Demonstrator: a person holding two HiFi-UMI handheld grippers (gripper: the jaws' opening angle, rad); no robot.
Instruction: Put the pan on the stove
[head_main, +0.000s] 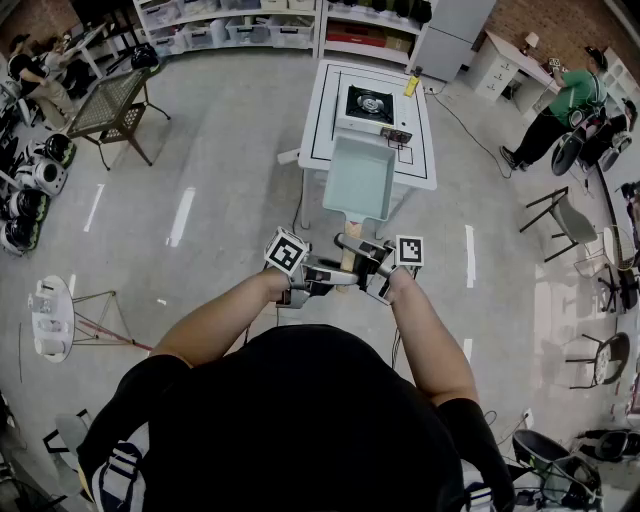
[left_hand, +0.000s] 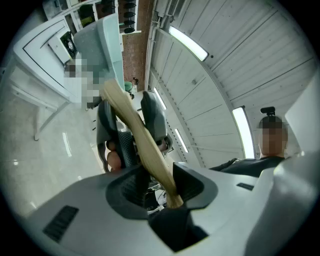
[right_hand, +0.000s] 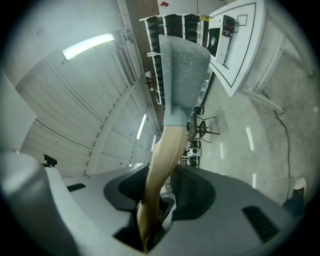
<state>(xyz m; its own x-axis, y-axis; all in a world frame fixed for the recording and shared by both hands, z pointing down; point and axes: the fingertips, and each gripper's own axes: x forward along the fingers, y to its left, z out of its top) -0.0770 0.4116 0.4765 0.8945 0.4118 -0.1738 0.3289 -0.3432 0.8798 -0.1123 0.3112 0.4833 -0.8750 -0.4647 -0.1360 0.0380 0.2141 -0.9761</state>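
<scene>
The left hand-held gripper (left_hand: 160, 181) and the right hand-held gripper (right_hand: 160, 189) both clamp the wooden handle (left_hand: 135, 132). The pan (head_main: 360, 180) hangs over the near edge of the surface (head_main: 322, 110). It is best kept level and carried far, to the stove (head_main: 368, 105) — then lowered squarely.

I see the pan (head_main: 360, 180) wearing a matt, faintly speckled pale coating, with a smooth handle (right_hand: 162, 160) of light wood. My right claw (right_hand: 160, 192) is matt grey plastic with dark ribbed pads (right_hand: 192, 192). The floor (head_main: 220, 200) is glossy, and the surface (head_main: 325, 110) is smooth white.
</scene>
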